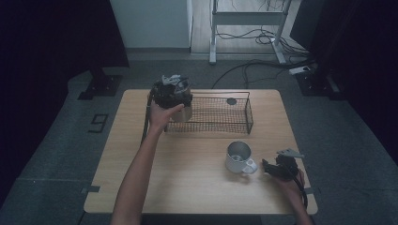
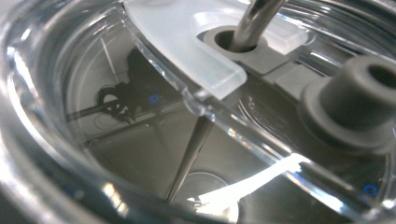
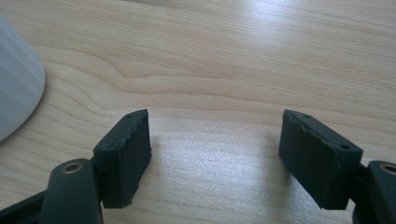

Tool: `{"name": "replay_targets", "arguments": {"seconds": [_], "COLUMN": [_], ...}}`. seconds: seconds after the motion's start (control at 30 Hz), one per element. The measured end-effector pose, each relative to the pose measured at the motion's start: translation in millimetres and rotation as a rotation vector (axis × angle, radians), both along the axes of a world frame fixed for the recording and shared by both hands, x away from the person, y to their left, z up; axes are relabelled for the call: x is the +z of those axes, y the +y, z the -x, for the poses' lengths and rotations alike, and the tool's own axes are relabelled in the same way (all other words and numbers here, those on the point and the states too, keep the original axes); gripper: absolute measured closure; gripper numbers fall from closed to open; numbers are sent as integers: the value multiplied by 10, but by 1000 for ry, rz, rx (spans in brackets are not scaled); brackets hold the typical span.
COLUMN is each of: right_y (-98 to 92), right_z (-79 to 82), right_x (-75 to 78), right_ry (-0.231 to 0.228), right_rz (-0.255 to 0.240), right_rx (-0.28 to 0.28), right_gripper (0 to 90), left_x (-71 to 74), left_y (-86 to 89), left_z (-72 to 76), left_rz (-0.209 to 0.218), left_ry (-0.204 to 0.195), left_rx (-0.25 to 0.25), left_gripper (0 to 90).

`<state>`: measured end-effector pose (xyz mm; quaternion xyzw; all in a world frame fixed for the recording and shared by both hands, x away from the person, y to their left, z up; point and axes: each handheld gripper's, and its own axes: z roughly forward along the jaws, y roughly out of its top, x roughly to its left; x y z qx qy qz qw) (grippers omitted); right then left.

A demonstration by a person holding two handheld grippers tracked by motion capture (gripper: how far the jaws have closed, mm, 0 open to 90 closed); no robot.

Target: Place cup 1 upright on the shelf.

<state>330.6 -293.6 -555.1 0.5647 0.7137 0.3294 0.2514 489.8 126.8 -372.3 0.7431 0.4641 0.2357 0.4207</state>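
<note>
High view: we see a steel tumbler [image 1: 187,112] standing at the left end of a black wire basket [image 1: 249,114], near the far edge of the wooden table [image 1: 187,173]. The left gripper [image 1: 171,92] sits right on top of it, in the person's left hand [image 1: 162,117]. In the left gripper view we look close onto the tumbler's clear lid [image 2: 261,144], with a metal straw [image 2: 256,18] passing through a grey seal. We cannot tell whether the jaws grip it. Nearer the person, a white mug [image 1: 238,157] stands well apart from the basket. The right gripper [image 1: 265,166] lies just beside the mug, its jaws wide over bare wood.
</note>
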Motion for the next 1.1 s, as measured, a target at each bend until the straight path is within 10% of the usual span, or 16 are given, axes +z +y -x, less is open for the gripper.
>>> {"name": "replay_targets", "arguments": {"seconds": [1.1], "right_y": [-1], "right_z": [12], "right_x": [0], "right_ry": [0], "right_rz": [0], "right_rx": [7], "right_gripper": [248], "left_x": [-207], "left_y": [-111], "left_z": [-379], "left_rz": [-4], "left_ry": [45], "left_rx": [60], "left_gripper": [38]}}
